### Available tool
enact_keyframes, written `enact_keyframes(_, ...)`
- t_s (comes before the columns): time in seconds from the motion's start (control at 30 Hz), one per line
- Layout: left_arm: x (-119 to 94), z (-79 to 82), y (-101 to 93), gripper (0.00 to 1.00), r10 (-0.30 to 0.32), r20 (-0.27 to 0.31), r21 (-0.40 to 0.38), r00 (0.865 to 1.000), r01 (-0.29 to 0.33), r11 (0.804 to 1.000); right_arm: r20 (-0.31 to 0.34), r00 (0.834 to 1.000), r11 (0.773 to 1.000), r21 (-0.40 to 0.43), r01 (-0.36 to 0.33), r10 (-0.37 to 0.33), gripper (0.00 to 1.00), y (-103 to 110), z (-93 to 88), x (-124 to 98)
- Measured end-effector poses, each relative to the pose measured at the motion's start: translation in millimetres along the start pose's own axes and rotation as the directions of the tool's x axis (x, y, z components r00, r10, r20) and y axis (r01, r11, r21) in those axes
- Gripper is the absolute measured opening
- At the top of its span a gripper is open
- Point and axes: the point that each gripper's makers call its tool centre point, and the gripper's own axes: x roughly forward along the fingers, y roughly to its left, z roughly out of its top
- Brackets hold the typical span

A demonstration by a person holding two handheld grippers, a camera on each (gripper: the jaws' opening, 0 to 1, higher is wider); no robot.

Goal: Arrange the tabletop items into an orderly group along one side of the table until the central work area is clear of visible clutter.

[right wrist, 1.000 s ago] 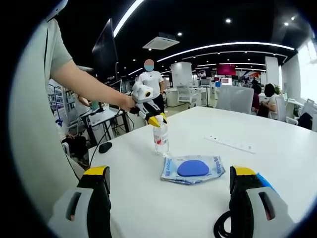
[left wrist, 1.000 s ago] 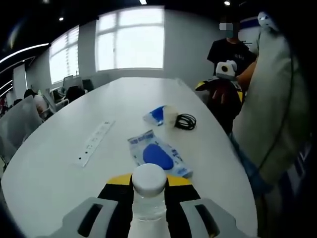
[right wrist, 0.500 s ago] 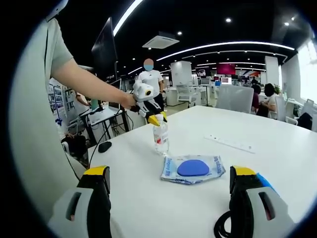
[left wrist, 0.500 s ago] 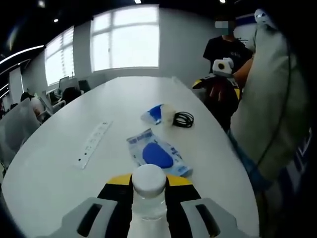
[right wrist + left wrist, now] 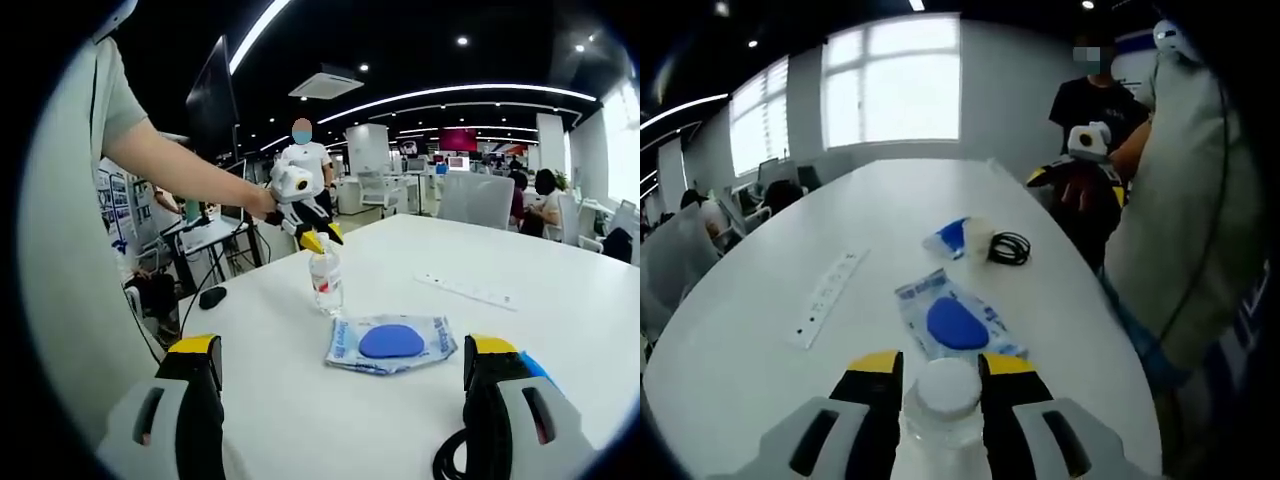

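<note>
Released, seemingly, bottle (image 5: 943, 398) stands between parted left tongs (image 5: 937, 372); right tongs (image 5: 340, 372) apart.

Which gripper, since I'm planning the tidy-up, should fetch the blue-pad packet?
Right. The right gripper is open, with the packet straight ahead between its jaws; the left gripper is at the water bottle.
</note>
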Motion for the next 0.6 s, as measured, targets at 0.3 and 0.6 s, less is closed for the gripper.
enact_keyframes(0.3,-3.8,-3.2,2.3,0.28,0.073,0.004,-0.027,0.997,-0.072,0.997,0.007,1.0,1.0,0.003,-0.002,0.002,0.97,-0.2,0.7,-1.7)
enact_keyframes(0.6,-8.9,-3.6,4.4,0.28,0.164,0.053,-0.112,0.985,-0.158,0.981,0.01,1.0,1.0,0.0,-0.01,0.01,0.97,-0.9,-0.2,-1.2)
